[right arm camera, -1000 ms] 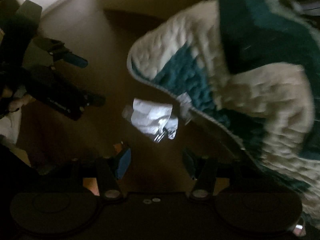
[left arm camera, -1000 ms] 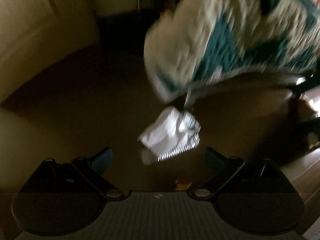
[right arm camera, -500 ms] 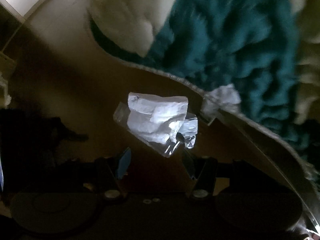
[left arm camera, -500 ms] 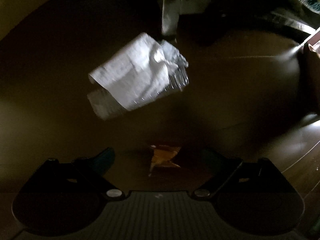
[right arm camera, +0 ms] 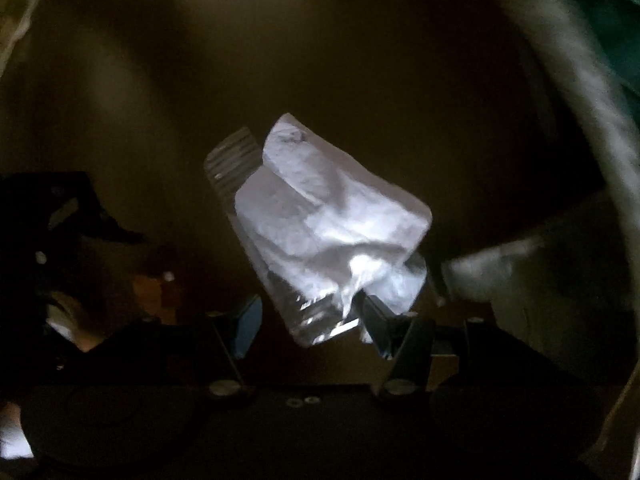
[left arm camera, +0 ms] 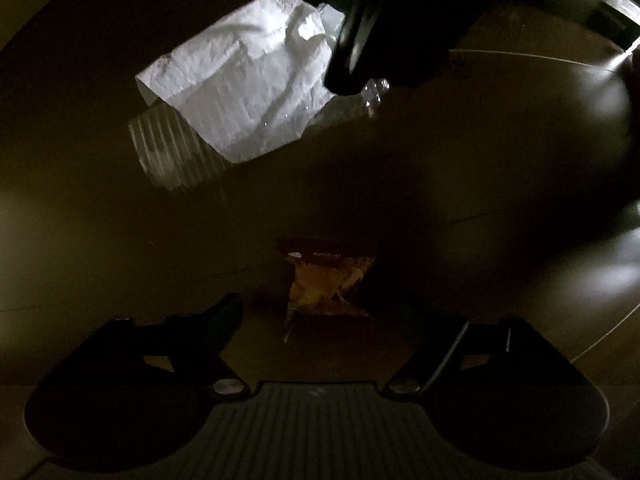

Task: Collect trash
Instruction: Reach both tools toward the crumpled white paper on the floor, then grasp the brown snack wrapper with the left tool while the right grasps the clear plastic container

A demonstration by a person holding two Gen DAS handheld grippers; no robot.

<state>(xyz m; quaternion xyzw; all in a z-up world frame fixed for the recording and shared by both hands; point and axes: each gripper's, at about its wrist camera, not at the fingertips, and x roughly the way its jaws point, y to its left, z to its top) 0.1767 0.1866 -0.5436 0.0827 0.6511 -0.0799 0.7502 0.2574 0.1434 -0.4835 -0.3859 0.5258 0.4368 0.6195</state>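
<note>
Down low over a dim brown floor (left arm camera: 100, 220), lit poorly. Closing the left gripper (left arm camera: 324, 314) around a crumpled orange wrapper (left arm camera: 326, 288): jaws spread wide, wrapper flat on the floor between the two dark fingers (left arm camera: 224, 312), no pad pressing on it. Hard to make out the far finger in the shadow.

Further ahead in the left wrist view, lying on its side on the same floor: a clear ribbed plastic bottle (left arm camera: 176, 152) with a crumpled sheet of white paper (left arm camera: 248, 88) draped over its middle. Ribbed end toward the lower left, crinkled end toward the right, tucked under a dark shape that looks like the other tool.

Seen from the right wrist: the same bottle (right arm camera: 234, 164) and paper (right arm camera: 332, 216), slanting up and to the left from the right gripper (right arm camera: 310, 328). Jaws parted, with the crinkled clear end of the bottle sitting between them. Blue pad (right arm camera: 246, 330) on one side clearly apart from the plastic; opposite finger right against it, or just in front of it, cannot tell which. No squeeze visible.

Off to the left of that view, the black bulk of the left tool. At the upper right edge, a blurred cream border and a patch of teal blanket (right arm camera: 600, 12).
</note>
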